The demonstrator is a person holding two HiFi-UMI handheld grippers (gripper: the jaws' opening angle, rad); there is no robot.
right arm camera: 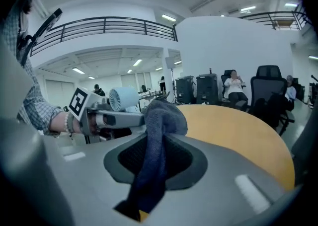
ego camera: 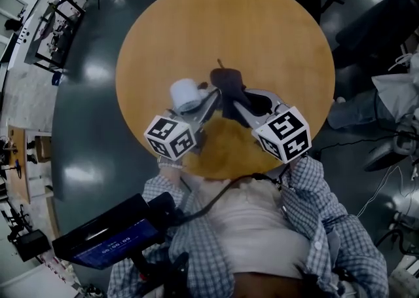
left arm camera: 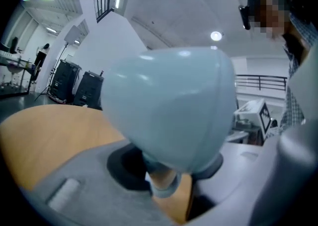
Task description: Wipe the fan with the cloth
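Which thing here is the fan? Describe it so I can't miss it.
Start at the round wooden table: by its edge nearest the person, two grippers meet. The fan is the small, pale, rounded body in the left gripper; its neighbour, the cloth, is dark and limp.

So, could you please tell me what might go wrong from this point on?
The left tongs hold the fan only by its narrow stem, so wiping pressure may twist it loose. The cloth hangs bunched from the right tongs, so it could slip out or wipe poorly.
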